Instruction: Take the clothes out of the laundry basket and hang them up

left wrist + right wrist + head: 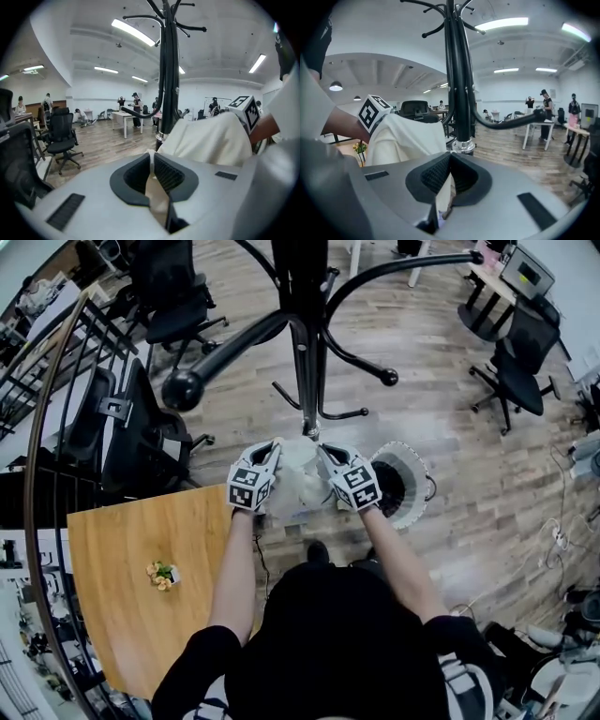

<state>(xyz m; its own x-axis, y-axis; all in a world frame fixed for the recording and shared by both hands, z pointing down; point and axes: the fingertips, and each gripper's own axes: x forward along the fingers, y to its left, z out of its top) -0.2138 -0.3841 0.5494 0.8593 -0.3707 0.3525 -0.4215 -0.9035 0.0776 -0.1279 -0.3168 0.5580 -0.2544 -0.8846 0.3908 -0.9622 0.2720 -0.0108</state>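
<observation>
Underfoot lies a pale wood-plank floor (450, 437). A tall black metal coat stand (302, 343) rises from it just beyond both hands. A light wooden worktop (112, 559) stands to the left. A round white laundry basket (418, 474) with a dark inside sits on the floor just right of the right hand. A cream fabric garment (300, 479) hangs stretched between the two hands, out of the basket and close to the stand's pole. The left tongs (152, 168) are pressed together on one edge of the cloth, and the right tongs (449, 176) pinch another edge. A small pot of yellow flowers (162, 574) rests on the worktop.
</observation>
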